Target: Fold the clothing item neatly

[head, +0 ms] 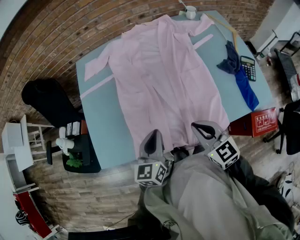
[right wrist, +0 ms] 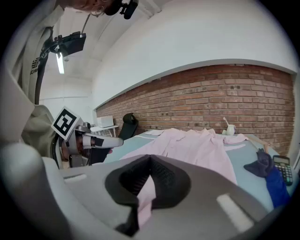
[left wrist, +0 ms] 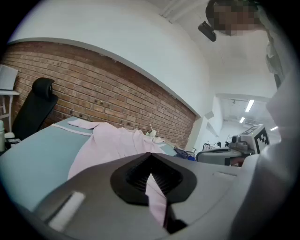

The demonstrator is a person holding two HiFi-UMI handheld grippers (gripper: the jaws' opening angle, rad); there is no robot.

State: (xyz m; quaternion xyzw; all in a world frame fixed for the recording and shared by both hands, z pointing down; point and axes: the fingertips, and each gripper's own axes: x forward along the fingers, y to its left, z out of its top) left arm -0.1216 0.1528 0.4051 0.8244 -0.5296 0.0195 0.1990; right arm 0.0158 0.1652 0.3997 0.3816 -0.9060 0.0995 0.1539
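Two tongs were clamped shut on the near hem of the pink robe (head: 164,79), the left tongs (head: 153,139) and the right tongs (head: 204,128) side by side, each pinching a fold of thin fabric between ribbed black pads (left wrist: 137,174); the robe lay flat on the teal surface (head: 101,117), its long axis running away from the person, hem at the near edge, collar at the far edge beside a white mug (head: 190,12); its sleeves spread left and right; the cloth looked soft, matte and lightly creased; a crumpled blue cloth (head: 239,75) and a dark calculator (head: 248,68) lay to its right.
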